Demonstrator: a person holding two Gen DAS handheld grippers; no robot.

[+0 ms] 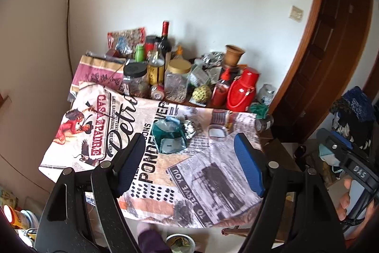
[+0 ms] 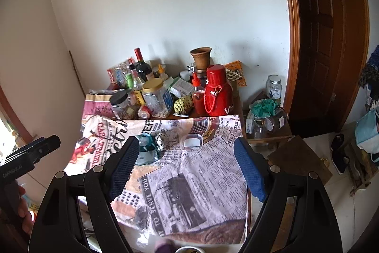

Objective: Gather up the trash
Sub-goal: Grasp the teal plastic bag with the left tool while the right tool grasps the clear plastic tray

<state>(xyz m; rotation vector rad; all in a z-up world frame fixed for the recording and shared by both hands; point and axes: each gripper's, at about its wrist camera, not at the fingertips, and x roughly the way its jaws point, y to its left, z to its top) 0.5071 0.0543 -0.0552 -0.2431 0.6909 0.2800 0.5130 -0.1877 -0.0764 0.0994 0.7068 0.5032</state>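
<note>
On the printed tablecloth [image 1: 151,165] lie a crumpled teal plastic bag [image 1: 168,138], a ball of foil [image 1: 189,131] touching its right side, and a small clear plastic tub [image 1: 216,132] further right. They also show in the right wrist view: bag [image 2: 145,148], foil [image 2: 161,140], tub [image 2: 191,141]. My left gripper [image 1: 189,165] is open and empty, held above the cloth just short of the bag. My right gripper [image 2: 187,170] is open and empty, short of the tub.
Jars, bottles, a red flask [image 1: 241,91] and a clay pot [image 1: 233,55] crowd the table's back by the wall. A low stool with jars [image 2: 267,125] stands right of the table before a wooden door [image 2: 327,39]. A bowl [image 1: 180,242] sits below the front edge.
</note>
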